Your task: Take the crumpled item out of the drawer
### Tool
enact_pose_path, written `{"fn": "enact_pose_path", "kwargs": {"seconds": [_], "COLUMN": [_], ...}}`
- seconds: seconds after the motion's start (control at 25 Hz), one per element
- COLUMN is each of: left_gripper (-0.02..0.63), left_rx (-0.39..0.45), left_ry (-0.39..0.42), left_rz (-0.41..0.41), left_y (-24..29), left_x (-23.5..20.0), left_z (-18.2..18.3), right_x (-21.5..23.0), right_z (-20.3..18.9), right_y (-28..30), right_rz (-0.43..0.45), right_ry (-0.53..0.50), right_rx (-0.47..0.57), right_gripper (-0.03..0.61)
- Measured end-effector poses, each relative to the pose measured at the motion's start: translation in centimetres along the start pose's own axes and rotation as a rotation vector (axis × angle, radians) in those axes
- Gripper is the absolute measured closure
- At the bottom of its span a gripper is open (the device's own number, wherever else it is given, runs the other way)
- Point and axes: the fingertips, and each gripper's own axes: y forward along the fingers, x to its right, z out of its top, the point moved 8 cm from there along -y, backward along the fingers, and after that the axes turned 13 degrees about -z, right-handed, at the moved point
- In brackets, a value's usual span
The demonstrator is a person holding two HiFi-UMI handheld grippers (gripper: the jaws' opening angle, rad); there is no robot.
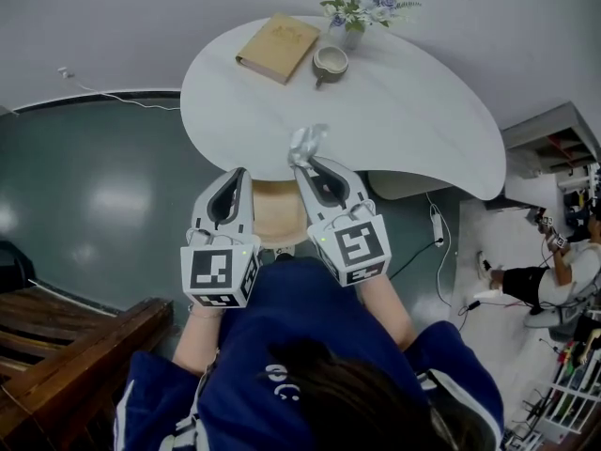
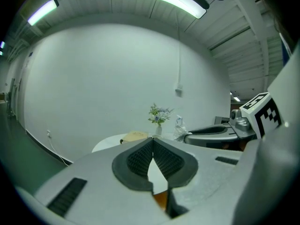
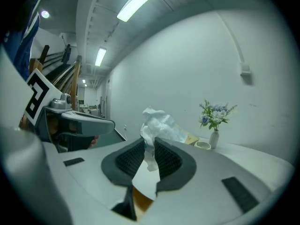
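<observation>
The crumpled item is a wad of white paper (image 1: 308,144). My right gripper (image 1: 302,165) is shut on it, holding it just above the near edge of the white table (image 1: 404,111). In the right gripper view the wad (image 3: 159,124) sticks up from between the dark pads (image 3: 165,157) of that gripper (image 3: 149,143). My left gripper (image 1: 241,173) hovers beside it to the left, shut with nothing between its fingers; its tips (image 2: 152,139) meet in the left gripper view. A tan wooden piece (image 1: 279,212) shows under the table edge between the grippers; whether it is the drawer is unclear.
A tan book (image 1: 278,47), a cup (image 1: 330,62) and a small vase of flowers (image 1: 357,7) stand at the table's far side. A cable with a plug strip (image 1: 437,225) lies on the floor at right. A seated person (image 1: 554,271) is far right. Dark wooden steps (image 1: 56,336) are lower left.
</observation>
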Motion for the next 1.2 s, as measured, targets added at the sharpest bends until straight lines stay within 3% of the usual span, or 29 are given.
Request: {"fn": "enact_pose_path", "kwargs": {"seconds": [0.16,0.32,1.2], "left_gripper": [0.609,0.609,0.609], "left_rx": [0.027,0.037,0.020], "left_ry": [0.043,0.039,0.042], "left_rz": [-0.010,-0.011,-0.008], "left_y": [0.18,0.33,0.22], "left_x": [0.40,0.77,0.98], "left_z": [1.07,1.24,0.93], "right_x": [0.58,0.85,0.86], "right_z": [1.12,1.10,0.48], "right_y": [-0.35,-0.22,-0.76], "right_rz": [-0.024,-0.021,-0.044], "right_ry": [-0.005,0.032,0.016], "right_rx": [0.043,0.056,0.087], "right_gripper": [0.503,0.503,0.505]}}
